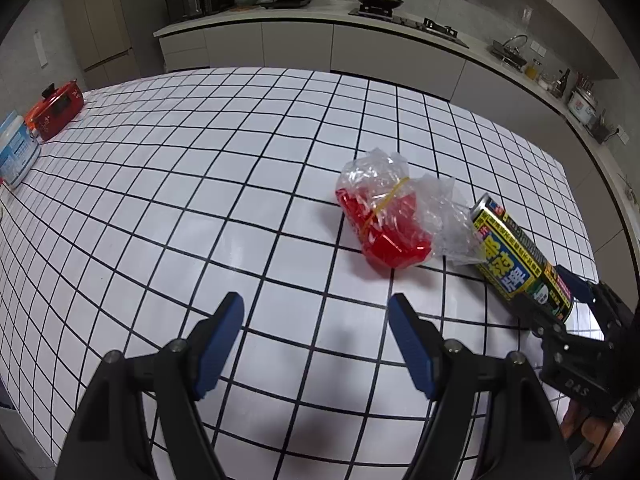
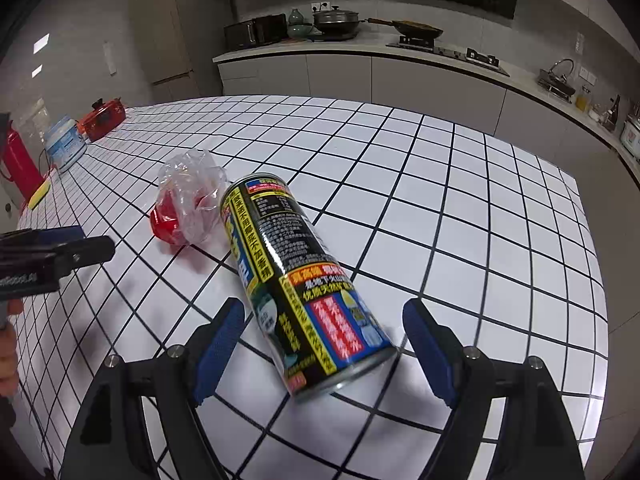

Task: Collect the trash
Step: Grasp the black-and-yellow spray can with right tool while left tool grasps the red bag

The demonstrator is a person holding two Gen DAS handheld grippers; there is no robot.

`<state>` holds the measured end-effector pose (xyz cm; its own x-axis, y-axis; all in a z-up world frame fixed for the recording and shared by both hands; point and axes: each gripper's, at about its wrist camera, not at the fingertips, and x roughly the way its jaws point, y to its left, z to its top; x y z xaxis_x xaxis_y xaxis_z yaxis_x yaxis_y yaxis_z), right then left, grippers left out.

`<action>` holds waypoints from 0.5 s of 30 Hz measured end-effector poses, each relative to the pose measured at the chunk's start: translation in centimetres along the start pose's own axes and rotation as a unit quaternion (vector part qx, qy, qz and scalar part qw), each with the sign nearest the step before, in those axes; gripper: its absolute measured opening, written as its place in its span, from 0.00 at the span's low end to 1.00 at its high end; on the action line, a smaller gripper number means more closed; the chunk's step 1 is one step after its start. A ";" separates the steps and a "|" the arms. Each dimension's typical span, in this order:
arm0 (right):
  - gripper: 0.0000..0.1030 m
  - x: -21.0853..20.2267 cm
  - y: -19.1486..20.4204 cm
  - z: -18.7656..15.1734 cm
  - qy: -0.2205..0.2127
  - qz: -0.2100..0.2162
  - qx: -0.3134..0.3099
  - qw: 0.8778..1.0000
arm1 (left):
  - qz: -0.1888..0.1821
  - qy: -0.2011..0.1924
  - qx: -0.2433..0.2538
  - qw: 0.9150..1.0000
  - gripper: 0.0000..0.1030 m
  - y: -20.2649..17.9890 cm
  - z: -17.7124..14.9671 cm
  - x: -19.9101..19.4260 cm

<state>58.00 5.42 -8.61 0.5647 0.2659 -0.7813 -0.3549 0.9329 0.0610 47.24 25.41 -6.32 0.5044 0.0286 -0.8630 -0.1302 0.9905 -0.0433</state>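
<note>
Kitchen: white bench (image 1: 240, 168) with a black grid pattern, grey cabinets and a stove counter across the top of both frames.

Right wrist view only: a red bottle (image 2: 16, 160) and a yellow sponge (image 2: 39, 195) at the left edge of the frame. Both views: a blue-white tub (image 2: 66, 145) and a red box (image 2: 102, 118) at the bench's far left.

Trash on the bench: a can (image 2: 296, 276) lying on its side, black and yellow label, and a crumpled clear plastic bag (image 1: 394, 210) with something red inside, a yellow rubber band around it. Bag touches the can's far end; left wrist view shows the clear plastic overlapping it.

Right claw (image 2: 324, 338): released, jaws wide, the can's near end lying between them, the left finger just beside it, the right one apart; contact cannot be told. Left wrist view shows it at the right edge of the frame, straddling the can.

Left claw (image 1: 316, 330): released, jaws wide over bare bench, bag ahead and to the right. Right wrist view shows it from the side at left-centre, a hand (image 2: 8, 352) below it.
</note>
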 end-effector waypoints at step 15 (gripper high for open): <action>0.56 -0.8 -0.3 -1.3 -0.014 -0.033 0.059 0.998 | -0.015 -0.006 0.002 1.000 0.73 -0.4 0.9 0.8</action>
<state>56.66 4.58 -8.82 0.6057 0.2074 -0.7682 -0.2258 0.9705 0.0840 48.48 25.11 -6.57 0.5179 0.0013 -0.8555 -0.1117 0.9915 -0.0661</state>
